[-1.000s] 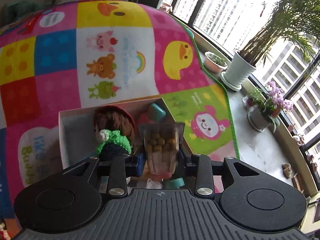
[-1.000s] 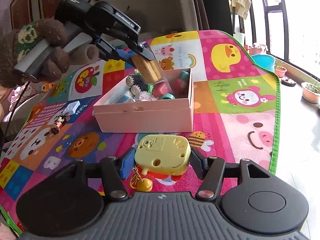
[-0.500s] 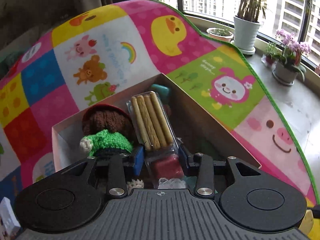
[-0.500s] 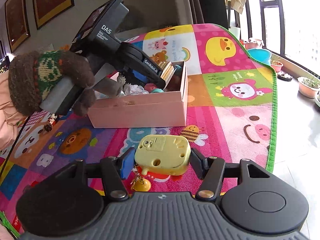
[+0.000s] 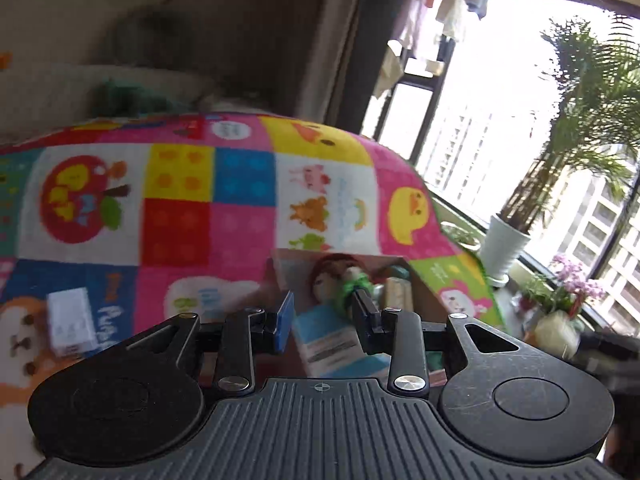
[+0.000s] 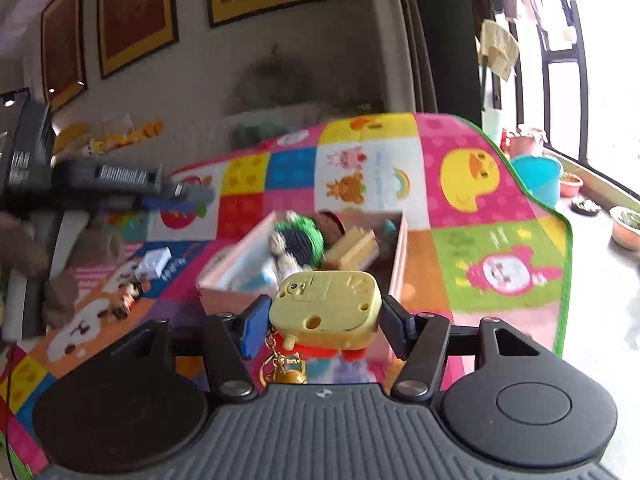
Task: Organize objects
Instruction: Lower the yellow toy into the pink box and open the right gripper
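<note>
Left wrist view: the left gripper (image 5: 322, 318) is held above the near end of a pink box (image 5: 280, 268) on a patchwork play mat (image 5: 180, 208). Its jaws are closing, a gap remains between the blue pad and the black pad, and nothing lies between them; the knitted doll (image 5: 340, 284) and a pale blue packet (image 5: 340, 340) seen through the gap rest lower down, inside the box. A clear pack of biscuit sticks (image 5: 396, 292) lies in the box to the right of the doll. A small white box (image 5: 72, 320) sits on the mat well to the left. Potted plants (image 5: 560, 300) stand on the sill at the right. Right wrist view: the right gripper (image 6: 324, 318) has its jaws partly spread and pressed against both sides of a yellow toy (image 6: 326, 306), which is gripped clear of the mat, with red feet and a small gold bell (image 6: 286, 372) hanging beneath it. The toy is just in front of the pink box (image 6: 396, 256), in which the doll (image 6: 300, 244) and the biscuit pack (image 6: 352, 248) lie. At the left edge the other gripper (image 6: 192, 196), blurred, is held above the mat and apart from the box; its jaw gap cannot be read here. Framed pictures (image 6: 136, 12) hang on the wall behind.
</note>
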A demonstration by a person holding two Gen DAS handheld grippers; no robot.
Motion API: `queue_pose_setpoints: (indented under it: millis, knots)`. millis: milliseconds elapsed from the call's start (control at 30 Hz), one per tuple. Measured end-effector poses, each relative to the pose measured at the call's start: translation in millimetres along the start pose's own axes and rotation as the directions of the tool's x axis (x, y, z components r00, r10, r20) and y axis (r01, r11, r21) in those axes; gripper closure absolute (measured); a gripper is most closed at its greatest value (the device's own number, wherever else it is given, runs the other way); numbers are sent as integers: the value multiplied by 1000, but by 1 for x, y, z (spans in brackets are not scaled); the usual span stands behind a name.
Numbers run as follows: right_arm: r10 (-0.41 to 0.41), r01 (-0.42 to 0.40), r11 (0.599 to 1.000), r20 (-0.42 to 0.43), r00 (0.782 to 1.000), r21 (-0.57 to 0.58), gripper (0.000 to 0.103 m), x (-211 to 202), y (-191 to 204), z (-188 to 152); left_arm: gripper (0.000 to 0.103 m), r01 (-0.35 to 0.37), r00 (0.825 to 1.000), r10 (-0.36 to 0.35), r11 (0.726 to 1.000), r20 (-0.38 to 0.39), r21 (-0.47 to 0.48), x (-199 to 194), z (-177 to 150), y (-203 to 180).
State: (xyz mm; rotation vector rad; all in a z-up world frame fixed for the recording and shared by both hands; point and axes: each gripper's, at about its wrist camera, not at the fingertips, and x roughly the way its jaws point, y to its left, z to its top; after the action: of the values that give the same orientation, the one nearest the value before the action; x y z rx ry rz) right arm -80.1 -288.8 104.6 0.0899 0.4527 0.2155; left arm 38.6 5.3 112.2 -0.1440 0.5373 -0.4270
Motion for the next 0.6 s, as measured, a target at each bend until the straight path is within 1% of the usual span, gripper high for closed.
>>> queue_pose_setpoints:
  millis: [67, 167, 233, 267, 300, 333, 400, 500, 600]
  knots:
    - [34, -33, 999, 47, 998, -26, 44, 13, 10, 37, 67, -64, 998, 63, 998, -21, -9, -15, -15, 24]
    - [66, -62, 997, 86, 994, -47, 44, 49, 29, 90, 67, -120, 992, 118, 991, -40, -52, -35, -36, 59]
    - [54, -49, 997, 81, 995, -65, 44, 80, 43, 118, 67, -143, 989, 139, 985, -45, -94, -47, -48, 81]
    - [43, -39, 996, 60, 997, -75, 43, 99, 50, 128, 67, -155, 987, 151, 981, -47, -114, -50, -52, 90]
    - [26, -23, 996, 31, 999, -84, 35, 115, 55, 136, 67, -170, 985, 165, 976, -50, -133, -54, -57, 100]
    - [-6, 6, 997, 8, 1000, -79, 29, 130, 60, 141, 67, -188, 982, 182, 970, -53, -152, -59, -62, 110]
    - [-26, 24, 997, -17, 1000, -80, 28, 144, 69, 144, 67, -211, 977, 204, 960, -53, -182, -64, -69, 128]
    - [-21, 18, 996, -29, 999, -85, 22, 151, 81, 140, 67, -228, 974, 223, 943, -47, -244, -66, -77, 151]
    - [25, -33, 994, -70, 997, -106, 22, 158, 105, 124, 68, -234, 972, 230, 921, -50, -311, -62, -78, 168]
